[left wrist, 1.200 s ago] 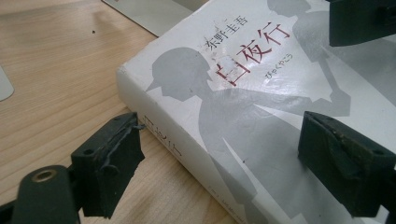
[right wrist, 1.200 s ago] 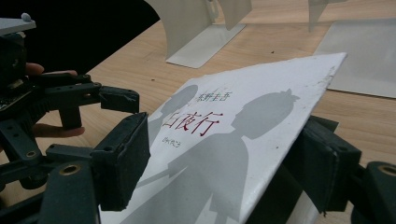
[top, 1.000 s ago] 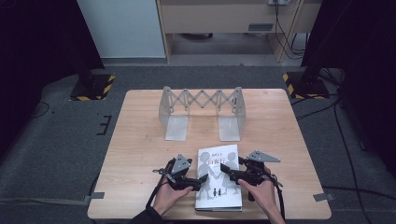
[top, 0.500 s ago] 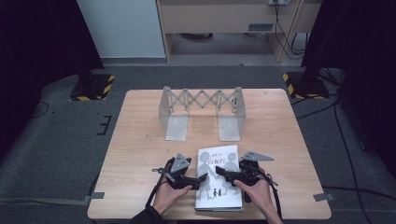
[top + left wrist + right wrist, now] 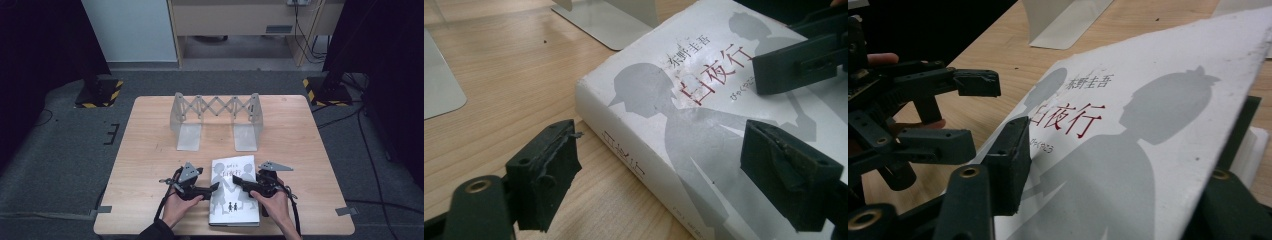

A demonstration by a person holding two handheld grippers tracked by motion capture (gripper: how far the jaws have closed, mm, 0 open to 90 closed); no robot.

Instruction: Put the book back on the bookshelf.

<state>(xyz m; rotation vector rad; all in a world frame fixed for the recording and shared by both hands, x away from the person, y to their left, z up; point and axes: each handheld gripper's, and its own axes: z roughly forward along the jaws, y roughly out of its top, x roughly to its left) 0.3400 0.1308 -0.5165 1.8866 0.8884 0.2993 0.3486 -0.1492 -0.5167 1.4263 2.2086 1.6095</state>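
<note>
A thick white paperback book (image 5: 234, 190) with grey silhouette figures and red characters on its cover lies flat on the pale wooden table (image 5: 150, 150), near my edge and well short of the grey metal expanding bookend rack (image 5: 216, 120). My left gripper (image 5: 214, 188) sits at the book's left edge, its jaws spread wide, one beside the spine and one above the cover. My right gripper (image 5: 237, 182) reaches over the book from its right; its jaws are apart across the cover, whose far edge looks lifted.
</note>
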